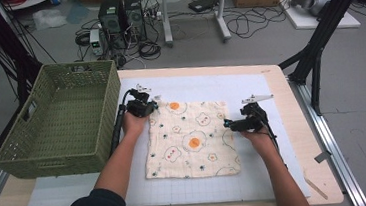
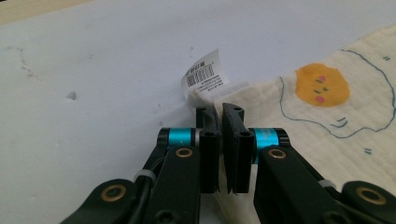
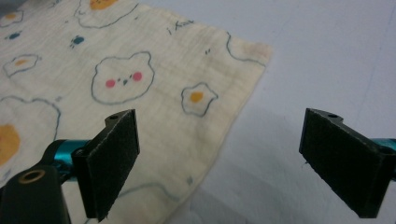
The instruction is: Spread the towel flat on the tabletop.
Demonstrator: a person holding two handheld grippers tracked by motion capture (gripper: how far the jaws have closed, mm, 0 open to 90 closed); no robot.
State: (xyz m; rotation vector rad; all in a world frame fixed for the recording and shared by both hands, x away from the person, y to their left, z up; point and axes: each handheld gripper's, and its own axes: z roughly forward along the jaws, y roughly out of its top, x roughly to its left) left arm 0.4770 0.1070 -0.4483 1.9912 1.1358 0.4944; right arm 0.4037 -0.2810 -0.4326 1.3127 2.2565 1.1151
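A cream cloth (image 1: 192,140) printed with fried eggs and bear faces lies flat on the white mat (image 1: 254,84). My left gripper (image 1: 152,106) is at the cloth's far left corner. In the left gripper view its jaws (image 2: 220,114) are shut on the edge of the cloth (image 2: 327,107), just below a white barcode tag (image 2: 205,72). My right gripper (image 1: 227,124) hovers at the cloth's right edge. In the right gripper view it (image 3: 220,119) stands wide open, one pad (image 3: 114,158) over the cloth (image 3: 140,70) and the other over bare mat.
A green woven basket (image 1: 50,162) stands at the table's left, close to my left forearm. The table's wooden border (image 1: 322,171) runs along the right and front. Cables, computer towers and black frame legs are on the floor beyond.
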